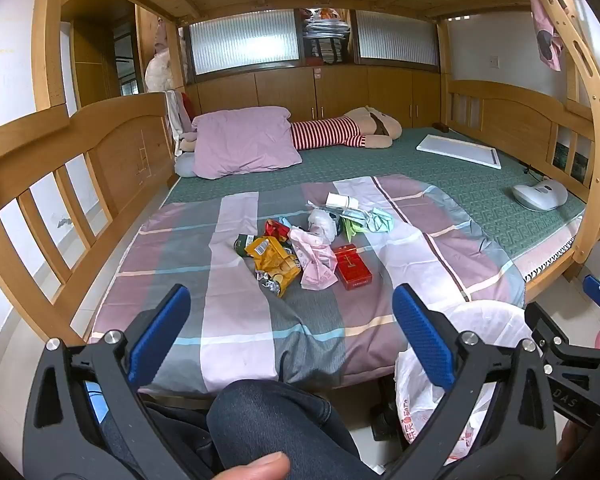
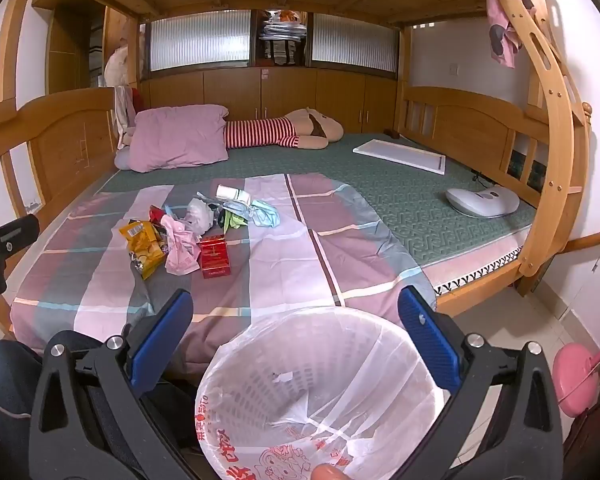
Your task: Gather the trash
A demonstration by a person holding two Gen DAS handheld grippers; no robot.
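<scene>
Both grippers, left [image 1: 292,336] and right [image 2: 294,340], hang wide apart and empty over the bin [image 2: 320,392], parked bedside so the trash [image 1: 300,248] drops straight in.

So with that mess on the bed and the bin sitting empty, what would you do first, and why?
Probably reach the right gripper forward to the red box. Both it and the left gripper are open and hold nothing, the lined bin lies right below, and the box is the nearest piece of the trash pile, clear at its edge.
</scene>
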